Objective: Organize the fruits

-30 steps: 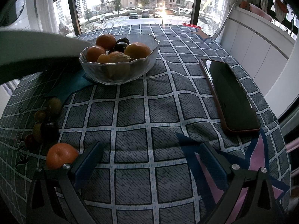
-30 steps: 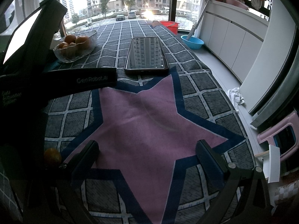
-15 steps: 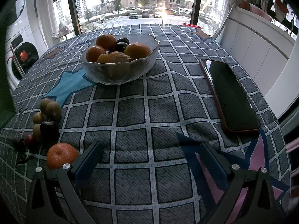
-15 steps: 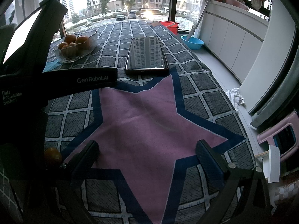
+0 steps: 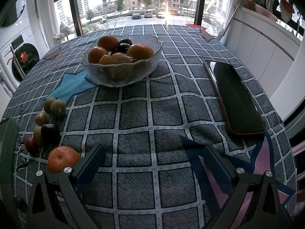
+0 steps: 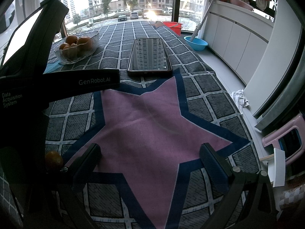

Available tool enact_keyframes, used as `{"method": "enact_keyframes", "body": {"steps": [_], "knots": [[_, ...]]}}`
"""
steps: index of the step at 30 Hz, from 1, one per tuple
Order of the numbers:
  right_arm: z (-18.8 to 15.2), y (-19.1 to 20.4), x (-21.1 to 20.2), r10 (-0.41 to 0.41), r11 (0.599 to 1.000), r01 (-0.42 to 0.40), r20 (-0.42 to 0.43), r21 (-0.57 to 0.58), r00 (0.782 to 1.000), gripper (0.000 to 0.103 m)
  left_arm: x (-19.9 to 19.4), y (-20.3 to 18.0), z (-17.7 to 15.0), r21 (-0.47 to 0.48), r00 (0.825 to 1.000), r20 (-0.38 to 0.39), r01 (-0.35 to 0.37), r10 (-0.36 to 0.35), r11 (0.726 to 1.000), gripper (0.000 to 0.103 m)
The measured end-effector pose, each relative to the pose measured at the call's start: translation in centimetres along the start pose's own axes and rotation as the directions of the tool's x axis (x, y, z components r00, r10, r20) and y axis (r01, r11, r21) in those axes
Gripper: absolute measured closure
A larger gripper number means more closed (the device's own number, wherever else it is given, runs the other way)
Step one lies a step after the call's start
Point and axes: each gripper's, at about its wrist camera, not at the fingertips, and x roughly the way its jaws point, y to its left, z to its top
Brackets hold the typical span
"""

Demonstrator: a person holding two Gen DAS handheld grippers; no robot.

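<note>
The left gripper is hovering low over the checked tablecloth with its fingers spread wide and nothing between them. Just to its left a tangerine is lying on the cloth, and beyond it a loose cluster of small fruits — greenish ones, a dark plum and a red one — is sitting near the left edge. Farther off, a glass bowl is holding oranges and dark plums. A phone is lying on the right. The right gripper is likewise gaping wide and empty, hanging over a pink star — the left gripper's body is crossing its view on the left.
</note>
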Motion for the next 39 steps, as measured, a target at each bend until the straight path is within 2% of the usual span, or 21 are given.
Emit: {"method": "enact_keyframes", "body": {"steps": [25,29,30,33,36,39], "knots": [[0.1,0.0,0.0,0.000,1.000,0.000,0.000,0.001,1.000,0.000,0.0,0.0,0.0,0.001,1.000,-0.001,0.000,0.000,1.000,0.000],[0.1,0.0,0.1,0.001,1.000,-0.001,0.000,0.001,1.000,0.000,0.0,0.2,0.3,0.067,0.999,-0.016,0.030,-0.029,0.997,0.000],[0.1,0.0,0.1,0.001,1.000,-0.001,0.000,0.001,1.000,0.000,-0.5,0.6,0.5,0.071,0.999,-0.008,0.033,-0.033,0.997,0.000],[0.1,0.0,0.1,0.001,1.000,-0.001,0.000,0.001,1.000,0.000,-4.2,2.0,1.5,0.047,0.993,0.114,0.022,-0.027,0.999,0.000],[0.0,0.0,0.0,0.001,1.000,-0.001,0.000,0.001,1.000,0.000,-9.1,4.5,1.2,0.038,0.968,0.253,-0.002,-0.008,0.999,0.000],[0.0,0.0,0.0,0.001,1.000,-0.001,0.000,0.001,1.000,0.000,-12.3,7.8,-1.0,0.013,0.964,0.256,0.067,-0.068,0.998,0.000]]}}
